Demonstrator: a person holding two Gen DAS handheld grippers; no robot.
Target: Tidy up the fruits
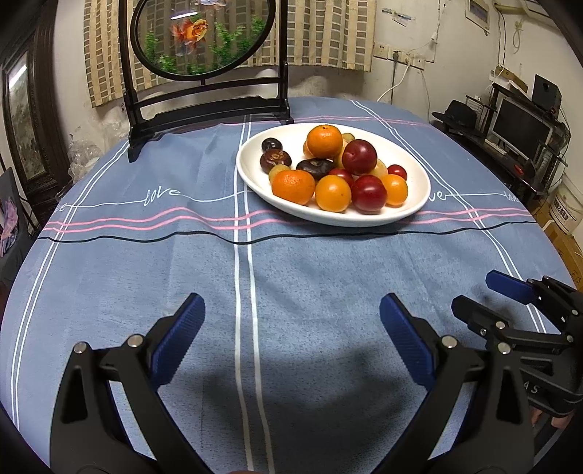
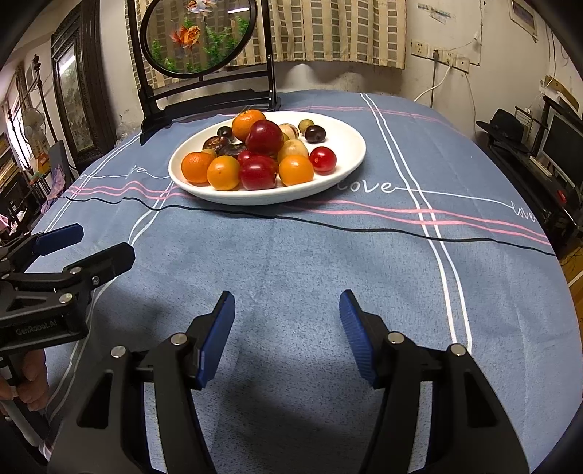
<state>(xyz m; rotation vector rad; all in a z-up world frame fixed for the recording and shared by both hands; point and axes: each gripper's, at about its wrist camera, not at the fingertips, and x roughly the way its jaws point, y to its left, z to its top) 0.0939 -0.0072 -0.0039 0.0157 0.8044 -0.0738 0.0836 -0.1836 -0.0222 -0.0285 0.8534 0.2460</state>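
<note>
1. Grippers sit nearest, both low over the tablecloth (image 1: 309,277). The left gripper (image 1: 291,313) has its blue-padded fingers spread wide with only cloth between them, and the right gripper (image 2: 288,306) is likewise spread apart and holds nothing.
2. Each tool shows in the other's view: the right one at the right edge of the left wrist view, the left one at the left edge of the right wrist view, side by side and apart from each other.
3. Farther out, past the pink stripes and the dark line woven across the blue cloth, stands a white oval plate (image 1: 415,175), well apart from both grippers.
4. Fruits are heaped on the plate: an orange (image 1: 293,186) at the near left rim, a red plum (image 1: 368,193) near the front, another red plum (image 1: 359,156) on top of the pile, a second orange (image 1: 324,141) behind, and dark brown fruits (image 1: 275,159) toward the far left side.
5. Beyond the plate, at the table's far edge, a round goldfish screen (image 1: 202,36) stands upright in a black frame before a checked curtain (image 1: 328,32).
</note>
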